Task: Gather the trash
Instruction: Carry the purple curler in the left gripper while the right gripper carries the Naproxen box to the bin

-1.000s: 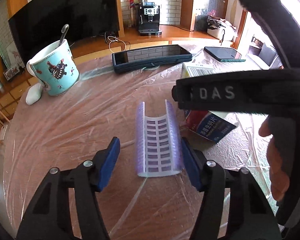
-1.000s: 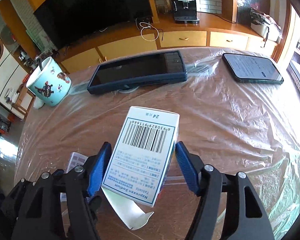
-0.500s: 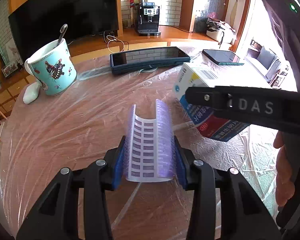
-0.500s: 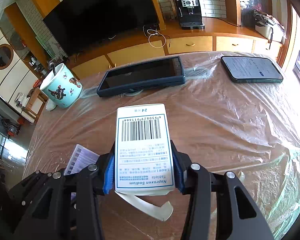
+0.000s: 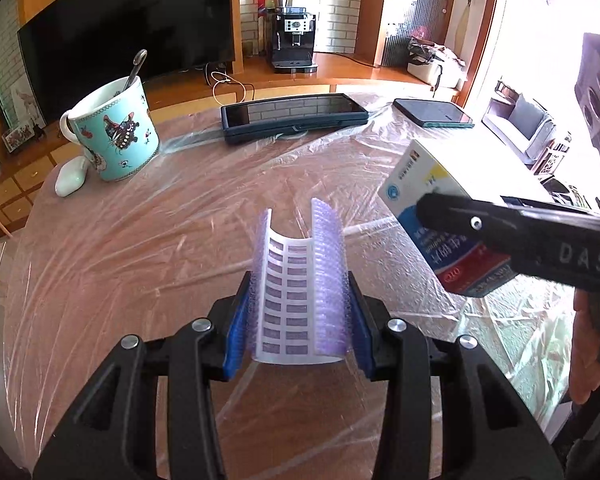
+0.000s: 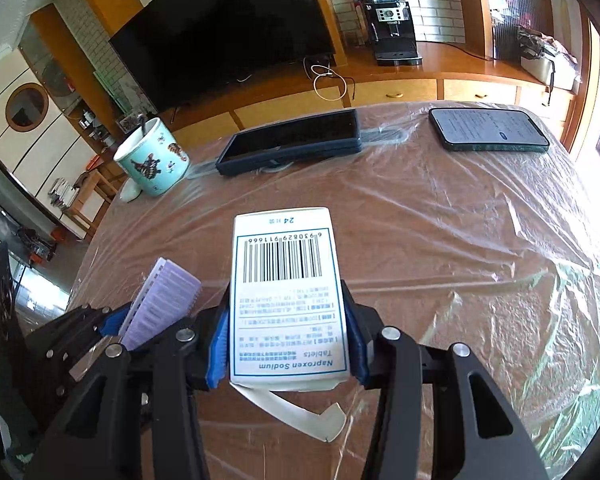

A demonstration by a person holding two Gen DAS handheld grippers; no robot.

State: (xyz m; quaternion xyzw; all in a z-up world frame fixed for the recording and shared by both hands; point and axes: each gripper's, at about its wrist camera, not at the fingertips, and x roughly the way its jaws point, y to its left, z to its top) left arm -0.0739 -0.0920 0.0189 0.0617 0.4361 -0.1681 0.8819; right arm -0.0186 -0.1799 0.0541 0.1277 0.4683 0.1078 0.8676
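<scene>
My left gripper (image 5: pixel 298 320) is shut on a purple blister pack (image 5: pixel 300 284), which bends into a U between the blue pads and is held above the table. My right gripper (image 6: pixel 286 344) is shut on a white medicine box (image 6: pixel 286 292) with a barcode, lifted off the table, its bottom flap hanging open. The box also shows in the left wrist view (image 5: pixel 440 236), right of the blister pack. The blister pack shows in the right wrist view (image 6: pixel 160 304), left of the box.
The round table is covered in clear plastic film (image 5: pixel 180 240). A turquoise mug (image 5: pixel 114 136) with a spoon stands at the far left beside a white earbud case (image 5: pixel 70 176). A dark tablet (image 5: pixel 292 116) and a phone (image 5: pixel 432 112) lie at the far side.
Both grippers closed from open, the left on the blister pack and the right on the medicine box, and both have lifted their items off the table.
</scene>
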